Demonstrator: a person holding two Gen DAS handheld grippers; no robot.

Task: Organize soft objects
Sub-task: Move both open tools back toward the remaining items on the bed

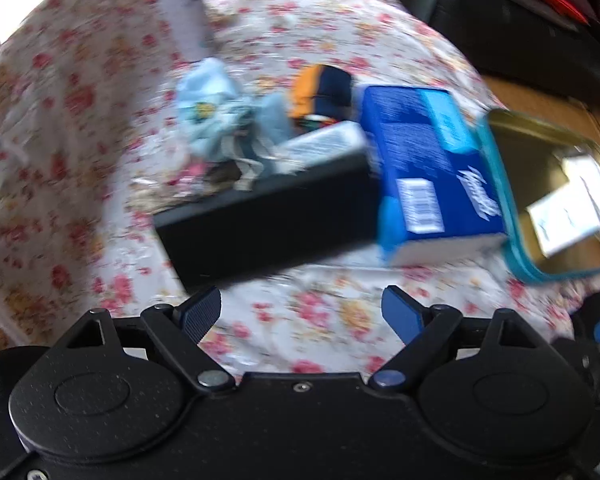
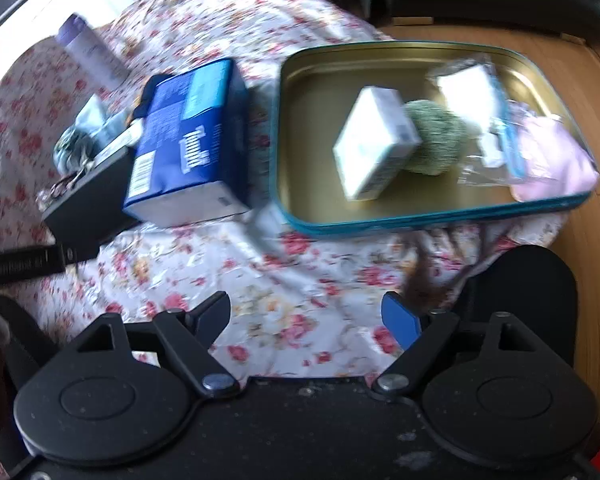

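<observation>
Both tools, left (image 1: pixel 300 314) and right (image 2: pixel 306 318), hang spread and empty over the floral tabletop (image 2: pixel 284 280); a careless reach toward the blue cloth bundle (image 1: pixel 214 114), upper left, risks toppling the blue carton (image 1: pixel 432 168) leaning mid-frame.

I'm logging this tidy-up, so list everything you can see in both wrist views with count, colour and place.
floral cloth: one, white with pink and yellow flowers, covering the surface under everything
tin tray: one, teal rim, gold inside, right side, on the cloth
white box: one, white, inside the tray, tilted
green ball: one, green, fuzzy, in the tray beside the white box
clear packet: one, clear with white contents, at the tray's far side
pink cloth: one, pale pink, at the tray's right end
blue pack: one, blue, left of the tray
black box: one, black, left of the blue pack
light blue fabric: one bundle, beyond the black box
orange and navy item: one, blurred
bottle: one, pale purple, far left
left claw: open, empty
right claw: open, empty
</observation>
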